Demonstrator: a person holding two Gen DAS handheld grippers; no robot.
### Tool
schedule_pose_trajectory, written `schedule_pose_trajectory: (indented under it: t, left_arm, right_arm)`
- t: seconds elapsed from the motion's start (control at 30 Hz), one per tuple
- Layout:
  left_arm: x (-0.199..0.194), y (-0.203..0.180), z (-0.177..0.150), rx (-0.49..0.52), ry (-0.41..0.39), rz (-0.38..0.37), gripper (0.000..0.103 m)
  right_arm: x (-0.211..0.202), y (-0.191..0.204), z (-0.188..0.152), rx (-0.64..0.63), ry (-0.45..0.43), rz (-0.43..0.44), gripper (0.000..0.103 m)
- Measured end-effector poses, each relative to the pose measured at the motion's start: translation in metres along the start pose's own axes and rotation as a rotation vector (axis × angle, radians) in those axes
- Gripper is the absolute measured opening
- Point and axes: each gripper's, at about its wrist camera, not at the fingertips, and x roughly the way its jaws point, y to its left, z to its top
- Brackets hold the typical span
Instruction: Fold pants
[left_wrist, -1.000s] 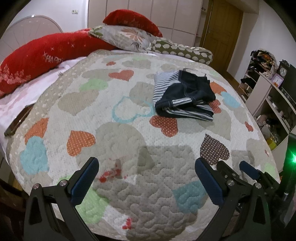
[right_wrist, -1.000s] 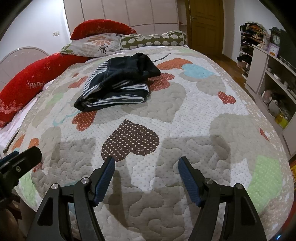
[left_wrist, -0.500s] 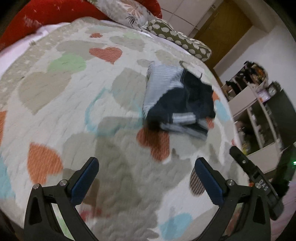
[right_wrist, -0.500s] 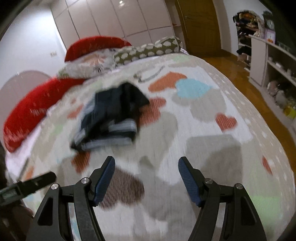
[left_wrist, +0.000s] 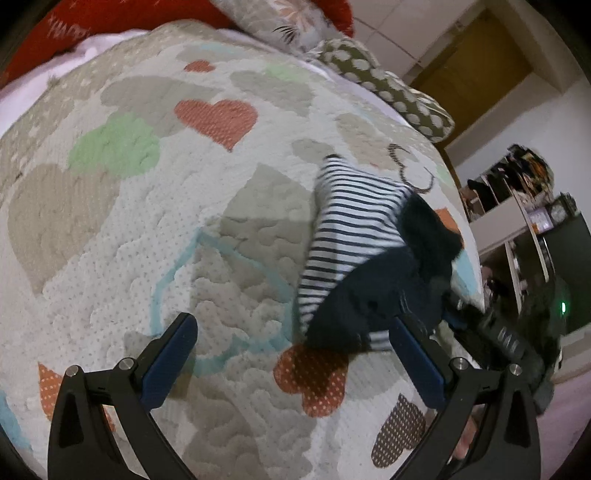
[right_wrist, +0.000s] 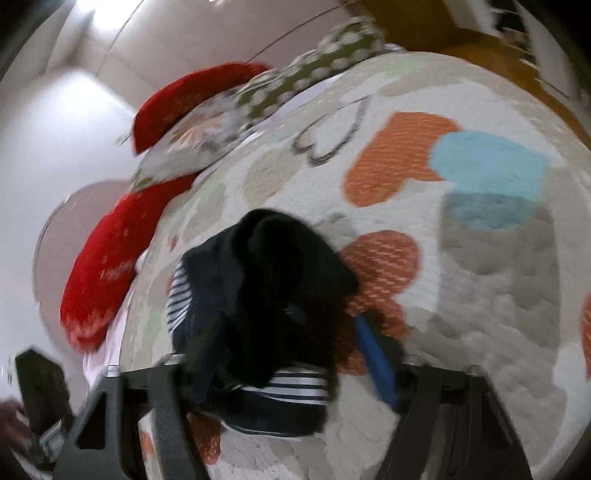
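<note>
The pants (left_wrist: 369, 266), dark navy with a white-and-navy striped part, lie bunched on the heart-patterned quilt (left_wrist: 147, 221). My left gripper (left_wrist: 291, 354) is open and empty, just short of the bundle's near left edge. My right gripper (right_wrist: 280, 354) is open, its jaws straddling the dark near end of the pants (right_wrist: 266, 295); only the blue right finger (right_wrist: 376, 362) shows, the left one is hidden by cloth. It also shows in the left wrist view (left_wrist: 480, 328), at the bundle's right side. The right view is blurred.
Red cushions (right_wrist: 107, 273) and patterned pillows (left_wrist: 388, 88) line the head of the bed. A shelf unit (left_wrist: 524, 221) and a wooden door (left_wrist: 472, 70) stand beyond the bed's right edge.
Both grippers have moved forward across the quilt to the pants. The right one now has the bundle's near end between its open jaws; the left one has come up beside it.
</note>
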Motion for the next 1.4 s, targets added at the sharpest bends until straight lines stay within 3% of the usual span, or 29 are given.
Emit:
schedule_pose_trajectory:
  t: [0.03,0.17,0.37,0.47,0.6,0.67,0.8,0.9,0.97,1.03,1.13,1.27,1.33,1.4]
  left_arm:
    - [0.000,0.000,0.002,-0.011,0.000,0.000,0.103]
    - [-0.001,-0.010,0.024,-0.004,-0.040,0.019,0.103]
    - [0.022,-0.054,0.063,0.095,-0.031,0.078,0.103]
    - [0.048,-0.075,0.080,0.150,-0.011,0.157,0.103]
    - [0.095,-0.103,0.083,0.340,0.059,0.401,0.103]
    - [0.107,-0.106,0.086,0.355,0.098,0.444,0.103]
    - [0.077,-0.118,0.093,0.315,0.060,0.359,0.103]
    - [0.060,-0.143,0.090,0.362,0.004,0.322,0.103]
    - [0.070,-0.161,0.083,0.447,0.017,0.355,0.103]
    - [0.094,-0.176,0.075,0.537,0.045,0.452,0.103]
    - [0.121,-0.182,0.074,0.563,0.103,0.518,0.103]
    - [0.105,-0.174,0.087,0.451,0.101,0.395,0.103]
    - [0.081,-0.169,0.086,0.418,0.062,0.343,0.103]
    - [0.059,-0.163,0.075,0.414,-0.004,0.341,0.103]
  right_arm:
    - [0.001,0.003,-0.002,-0.026,0.018,-0.003,0.033]
    - [-0.002,-0.002,-0.011,-0.081,-0.002,-0.036,0.035]
    - [0.001,-0.019,-0.019,-0.073,-0.048,0.040,0.040]
    - [0.001,-0.026,-0.019,-0.047,-0.058,0.092,0.040]
    - [0.000,-0.033,-0.020,-0.020,-0.067,0.143,0.040]
    - [-0.002,-0.033,-0.021,-0.016,-0.071,0.154,0.040]
    - [-0.006,-0.040,-0.022,0.012,-0.081,0.205,0.040]
    - [-0.007,-0.040,-0.023,0.021,-0.085,0.224,0.041]
    - [-0.007,-0.039,-0.023,0.019,-0.086,0.225,0.041]
    - [-0.008,-0.039,-0.023,0.021,-0.089,0.230,0.041]
    - [-0.009,-0.040,-0.024,0.028,-0.093,0.234,0.041]
    - [-0.009,-0.042,-0.024,0.035,-0.097,0.242,0.041]
    - [-0.010,-0.043,-0.025,0.037,-0.097,0.245,0.041]
    - [-0.009,-0.043,-0.023,0.042,-0.096,0.249,0.041]
